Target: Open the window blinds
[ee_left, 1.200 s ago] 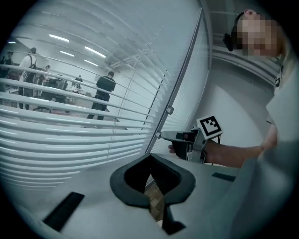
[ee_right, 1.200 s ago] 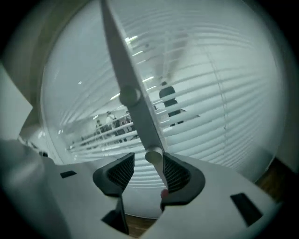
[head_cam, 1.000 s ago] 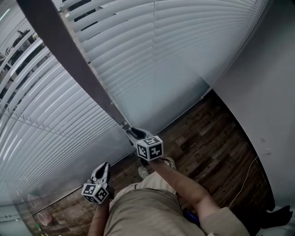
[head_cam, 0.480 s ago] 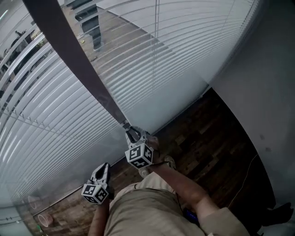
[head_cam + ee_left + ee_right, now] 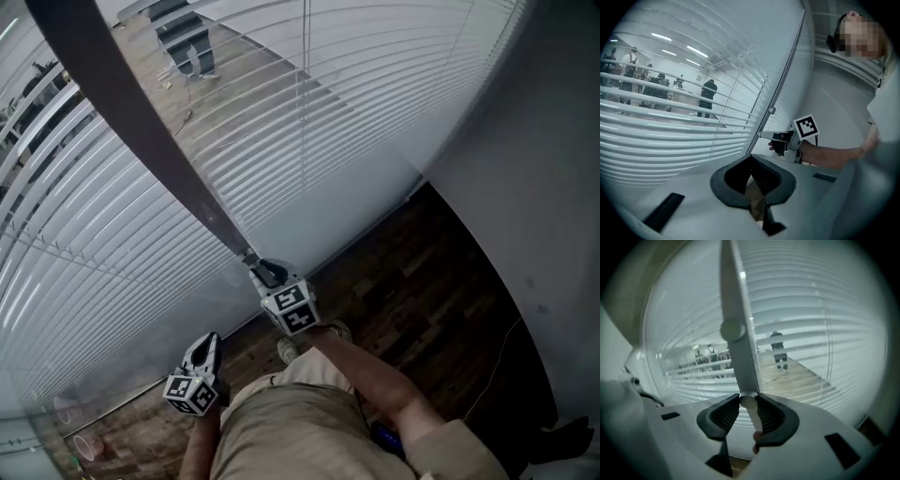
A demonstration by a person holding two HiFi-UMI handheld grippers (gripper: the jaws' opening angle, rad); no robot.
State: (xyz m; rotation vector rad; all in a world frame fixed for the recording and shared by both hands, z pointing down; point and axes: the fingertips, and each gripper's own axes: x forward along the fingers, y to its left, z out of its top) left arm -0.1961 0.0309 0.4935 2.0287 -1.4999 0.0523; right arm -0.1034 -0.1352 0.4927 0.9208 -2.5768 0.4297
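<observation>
The right gripper clenches the lower end of the tilt wand hanging before the window blinds, apparently to twist the slats open, while the left gripper hangs idle, jaws together and empty.

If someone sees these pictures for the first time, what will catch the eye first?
The white blinds cover the window, their slats tilted enough to show a room beyond. In front of them a long wand hangs down, and the right claw is shut on its lower end. The left claw is lower, closed and empty.
</observation>
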